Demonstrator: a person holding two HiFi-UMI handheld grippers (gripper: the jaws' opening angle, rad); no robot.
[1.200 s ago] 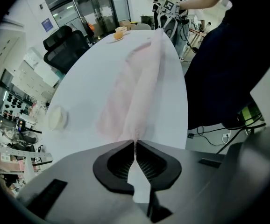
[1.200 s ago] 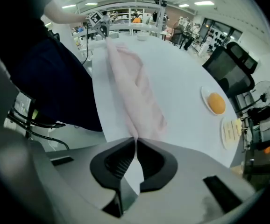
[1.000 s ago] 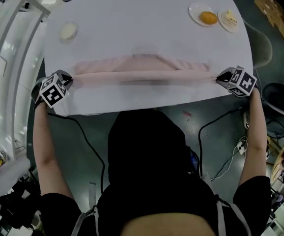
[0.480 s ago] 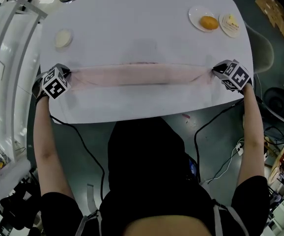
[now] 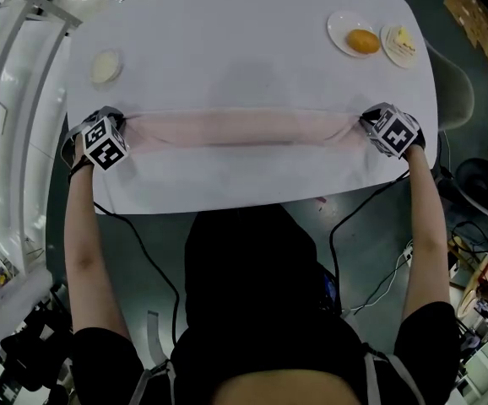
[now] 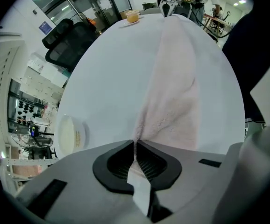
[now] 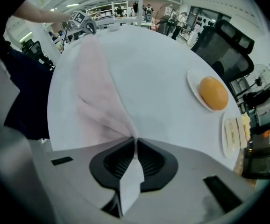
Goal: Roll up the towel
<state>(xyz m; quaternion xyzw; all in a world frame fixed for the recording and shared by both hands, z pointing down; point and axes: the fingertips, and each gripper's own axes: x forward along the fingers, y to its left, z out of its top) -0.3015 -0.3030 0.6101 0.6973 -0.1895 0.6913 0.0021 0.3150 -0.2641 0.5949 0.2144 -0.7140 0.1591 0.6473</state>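
The left gripper (image 6: 135, 146) is clamped on one end of the towel (image 5: 240, 129), and the right gripper (image 7: 136, 146) on the other end; a fold of cloth is pinched between each pair of jaws. The towel is stretched between them as a long narrow band laid across the table (image 5: 252, 192). Farther off, a dish (image 5: 106, 66) is seen at the left, and at the right a plate (image 5: 338, 28) with an orange thing (image 5: 363, 40), just beside a second plate (image 5: 402, 45).

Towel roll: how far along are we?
Done: the towel lies as a narrow band across the table. In hand: the left gripper and right gripper are each shut on one end of it. Left: it looks flat, not a tight roll, so more turns seem needed.
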